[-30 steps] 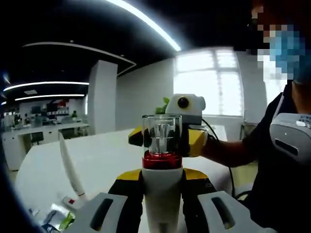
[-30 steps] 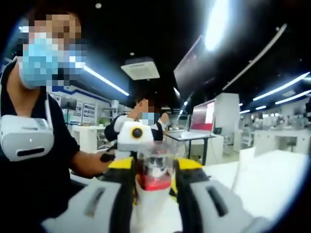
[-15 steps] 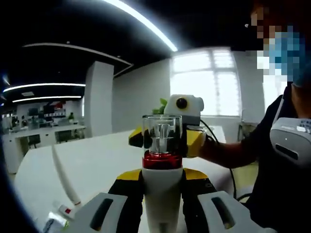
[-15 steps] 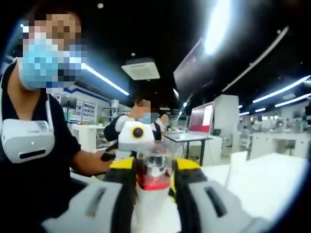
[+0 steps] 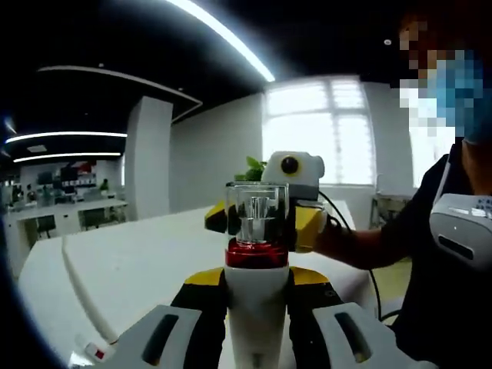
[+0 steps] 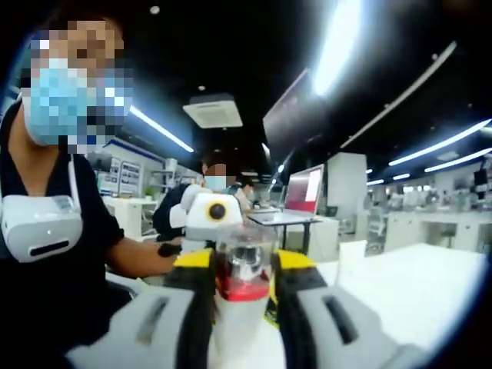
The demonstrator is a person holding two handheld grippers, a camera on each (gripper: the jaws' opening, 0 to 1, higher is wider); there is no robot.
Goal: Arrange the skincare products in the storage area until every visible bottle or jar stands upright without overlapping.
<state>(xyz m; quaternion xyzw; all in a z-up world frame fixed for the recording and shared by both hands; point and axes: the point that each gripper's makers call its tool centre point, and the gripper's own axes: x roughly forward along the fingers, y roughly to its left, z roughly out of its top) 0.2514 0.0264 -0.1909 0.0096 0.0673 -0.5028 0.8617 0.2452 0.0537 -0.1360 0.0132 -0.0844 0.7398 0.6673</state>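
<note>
Left gripper view showed the left gripper [image 5: 257,296] pinching the white pump bottle's [image 5: 257,315] body upright above the white desk [image 5: 146,265], while the right gripper [image 5: 261,219] clamped its clear cap [image 5: 257,214], likely to steady it.

The bottle [image 5: 256,307] at lower centre looks like smooth white plastic, with a glossy red collar [image 5: 256,254] and a clear, glassy cap [image 5: 257,211]; the table [image 5: 146,261] is matt white.

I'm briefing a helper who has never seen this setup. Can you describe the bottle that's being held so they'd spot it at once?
Start at the big bright window in the left gripper view, then look at the white table in front of it. Held upright above the table is the bottle, clamped between the left tongs, with the right tongs at its cap. It has a white body, a red collar and a clear cap.
</note>
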